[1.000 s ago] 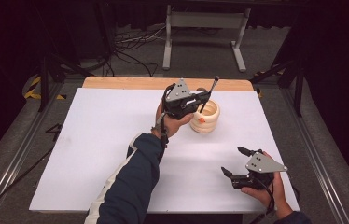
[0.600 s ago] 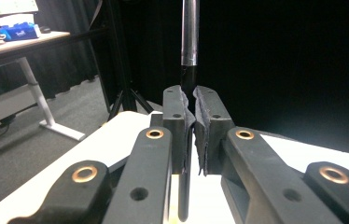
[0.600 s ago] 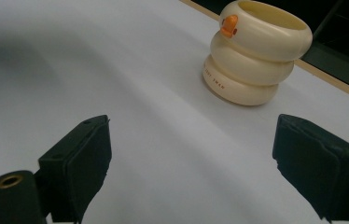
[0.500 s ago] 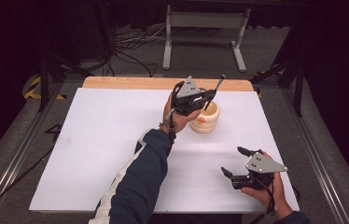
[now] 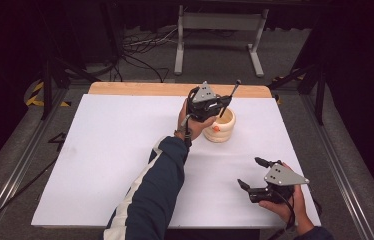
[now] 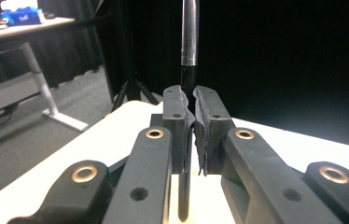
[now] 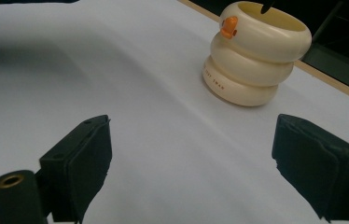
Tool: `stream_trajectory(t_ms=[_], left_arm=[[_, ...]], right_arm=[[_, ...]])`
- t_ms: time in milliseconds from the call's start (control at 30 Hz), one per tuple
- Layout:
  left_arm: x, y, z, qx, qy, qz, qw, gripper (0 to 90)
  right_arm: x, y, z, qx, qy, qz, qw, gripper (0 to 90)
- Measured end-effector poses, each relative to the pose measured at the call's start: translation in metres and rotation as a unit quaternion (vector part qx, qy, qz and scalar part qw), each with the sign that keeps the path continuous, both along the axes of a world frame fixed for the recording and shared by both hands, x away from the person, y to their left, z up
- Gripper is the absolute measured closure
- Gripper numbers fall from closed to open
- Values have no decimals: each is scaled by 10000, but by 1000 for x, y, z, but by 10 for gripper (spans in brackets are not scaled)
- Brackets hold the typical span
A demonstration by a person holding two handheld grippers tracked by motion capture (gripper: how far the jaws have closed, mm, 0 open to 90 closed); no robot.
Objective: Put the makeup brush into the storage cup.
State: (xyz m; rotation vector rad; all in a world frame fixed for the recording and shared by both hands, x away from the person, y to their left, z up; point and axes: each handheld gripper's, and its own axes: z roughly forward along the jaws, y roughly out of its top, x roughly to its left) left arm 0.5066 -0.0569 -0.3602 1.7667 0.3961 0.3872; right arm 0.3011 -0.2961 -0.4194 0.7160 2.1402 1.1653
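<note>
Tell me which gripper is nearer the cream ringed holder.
Left. The left gripper sits right above the cream ringed holder, clamping a black pen. The right gripper rests apart at the near table edge, jaws open.

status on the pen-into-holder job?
Done: left gripper has the black pen pinched, above the cream duck holder. In hand: pen tip near the holder's mouth. Left: drop it in, release. Right gripper open, idle.
</note>
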Motion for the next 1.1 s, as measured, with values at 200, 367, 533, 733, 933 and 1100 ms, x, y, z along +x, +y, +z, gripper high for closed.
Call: stream_trajectory(t_ms=[200, 367, 533, 733, 933, 1100], left_arm=[[1, 0, -13, 109, 94, 23, 9999, 836], [0, 2, -23, 176, 159, 8, 9997, 836], [-5, 7, -32, 129, 207, -10, 9997, 836], [-11, 12, -38, 190, 248, 6, 9995, 836], [-13, 17, -40, 178, 267, 84, 9995, 835], [-14, 20, -40, 200, 239, 125, 9994, 834]], right_arm=[[0, 0, 0, 2, 24, 26, 10000, 132], [0, 2, 0, -32, 41, 67, 10000, 136], [0, 3, 0, -37, 52, 71, 10000, 136], [0, 3, 0, -47, 73, 67, 9999, 138], [1, 6, -2, -144, 114, 128, 9998, 139], [1, 5, -1, -144, 130, 117, 9997, 139]])
